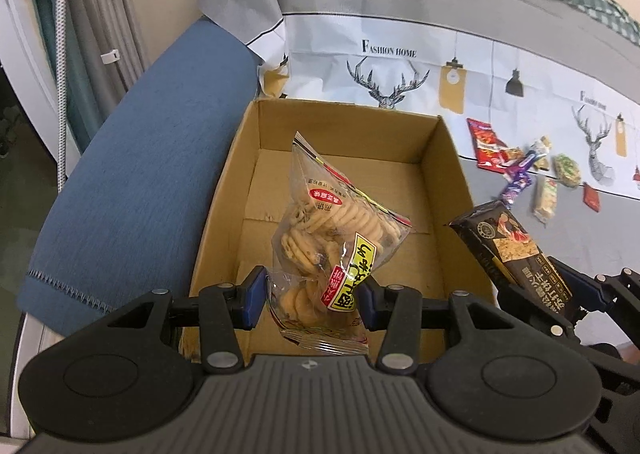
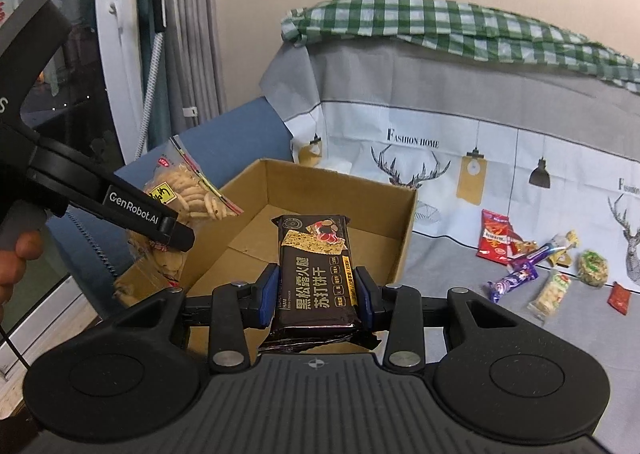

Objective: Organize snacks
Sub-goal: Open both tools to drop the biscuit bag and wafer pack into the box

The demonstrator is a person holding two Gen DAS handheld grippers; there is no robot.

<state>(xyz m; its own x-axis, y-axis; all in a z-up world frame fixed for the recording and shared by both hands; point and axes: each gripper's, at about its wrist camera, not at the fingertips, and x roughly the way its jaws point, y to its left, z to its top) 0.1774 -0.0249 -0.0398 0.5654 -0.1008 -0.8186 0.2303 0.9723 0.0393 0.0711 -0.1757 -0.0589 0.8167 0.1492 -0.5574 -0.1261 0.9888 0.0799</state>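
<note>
My left gripper [image 1: 312, 294] is shut on a clear bag of round cookies [image 1: 332, 230] and holds it over the open cardboard box [image 1: 344, 121], whose floor is bare. The same cookie bag [image 2: 188, 193] shows at the left of the right wrist view, in the left gripper [image 2: 168, 230]. My right gripper [image 2: 318, 294] is shut on a black cracker pack [image 2: 314, 262], held upright above the box's [image 2: 340, 181] near edge. That black cracker pack [image 1: 508, 246] appears right of the box in the left wrist view. Several small snacks [image 2: 536, 266] lie loose on the grey cover, right of the box.
The box rests on a sofa under a grey and white deer-print cover [image 2: 460, 173]. A blue armrest [image 1: 140, 181] runs along the box's left side. A green checked cloth [image 2: 440, 25] lies on the backrest. Curtains and a hand [image 2: 16, 262] are at the far left.
</note>
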